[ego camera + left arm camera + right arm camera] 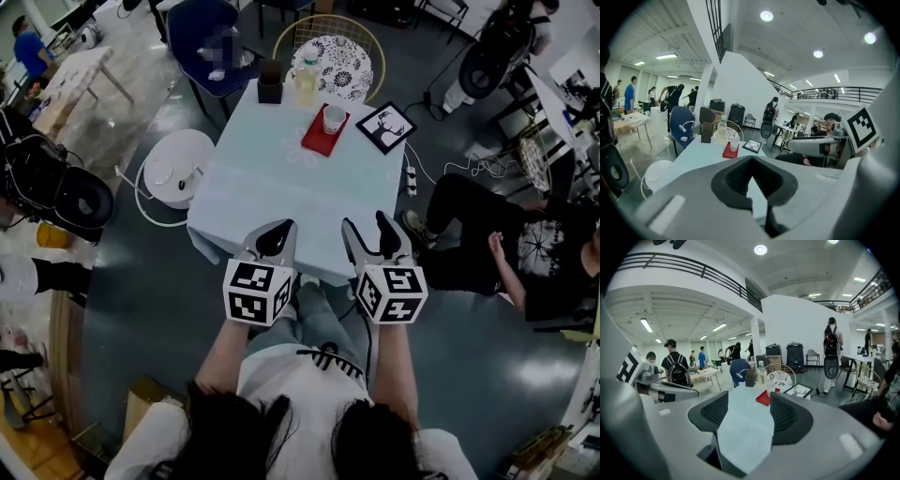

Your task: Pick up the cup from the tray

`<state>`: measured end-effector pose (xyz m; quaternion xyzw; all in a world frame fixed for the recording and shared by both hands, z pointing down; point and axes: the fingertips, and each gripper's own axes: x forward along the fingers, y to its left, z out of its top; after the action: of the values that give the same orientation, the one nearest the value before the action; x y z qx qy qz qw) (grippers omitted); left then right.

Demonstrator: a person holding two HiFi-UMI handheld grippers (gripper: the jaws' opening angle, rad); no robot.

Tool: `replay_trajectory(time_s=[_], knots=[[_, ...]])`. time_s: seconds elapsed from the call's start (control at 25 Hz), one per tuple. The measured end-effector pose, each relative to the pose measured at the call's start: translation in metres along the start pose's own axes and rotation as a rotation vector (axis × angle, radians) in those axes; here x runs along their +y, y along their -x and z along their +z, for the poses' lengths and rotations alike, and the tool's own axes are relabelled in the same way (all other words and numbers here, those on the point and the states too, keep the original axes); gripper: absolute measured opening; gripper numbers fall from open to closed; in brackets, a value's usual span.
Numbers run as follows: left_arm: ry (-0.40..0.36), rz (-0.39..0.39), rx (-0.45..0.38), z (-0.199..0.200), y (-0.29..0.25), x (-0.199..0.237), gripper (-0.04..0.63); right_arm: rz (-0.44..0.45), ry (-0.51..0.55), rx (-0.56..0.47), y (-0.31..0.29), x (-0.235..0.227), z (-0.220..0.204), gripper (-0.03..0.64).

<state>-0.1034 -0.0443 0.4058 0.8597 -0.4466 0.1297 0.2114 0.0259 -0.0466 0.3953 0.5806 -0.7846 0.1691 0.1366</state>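
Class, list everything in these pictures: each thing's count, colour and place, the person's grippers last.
table: one, pale blue, centre.
tray: one, red, on the table's far side.
cup: one, white, on the tray.
bottle: one, yellowish, table's far edge.
box: one, dark, left of the bottle.
picture frame: one, black, right of the tray.
chair: one, white patterned seat, beyond the table.
left gripper: one, grey, table's near edge, jaws together.
right gripper: one, grey, beside it, jaws apart, empty.
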Motion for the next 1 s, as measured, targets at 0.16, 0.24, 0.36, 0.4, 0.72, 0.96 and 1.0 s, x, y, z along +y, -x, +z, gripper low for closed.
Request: replay_trajectory(time_s=[0.16, 0.24, 0.36, 0.4, 0.72, 0.96, 1.0], knots=[[-0.007, 0.019, -0.007, 0.014, -0.017, 0.011, 0.0, 0.016, -0.021, -0.01, -0.023, -0.01, 0.013, 0.304], [-0.01, 0.027, -0.008, 0.021, -0.027, 0.016, 0.0, 0.024, -0.011, -0.014, -0.038, -0.016, 0.021, 0.316], [0.006, 0.037, -0.004, 0.029, -0.044, 0.026, 0.0, 0.022, 0.045, -0.012, -0.062, -0.025, 0.033, 0.324], [0.017, 0.045, -0.003, 0.032, -0.05, 0.03, 0.0, 0.024, 0.061, -0.009, -0.07, -0.027, 0.036, 0.328], [0.036, 0.079, 0.024, 0.049, -0.104, 0.05, 0.0, 0.065, 0.086, 0.045, -0.137, -0.052, 0.041, 0.364], [0.052, 0.081, 0.029, 0.068, -0.153, 0.065, 0.0, 0.078, 0.145, 0.057, -0.193, -0.081, 0.06, 0.382], [0.054, 0.08, 0.028, 0.072, -0.161, 0.069, 0.0, 0.084, 0.153, 0.06, -0.203, -0.085, 0.061, 0.384]])
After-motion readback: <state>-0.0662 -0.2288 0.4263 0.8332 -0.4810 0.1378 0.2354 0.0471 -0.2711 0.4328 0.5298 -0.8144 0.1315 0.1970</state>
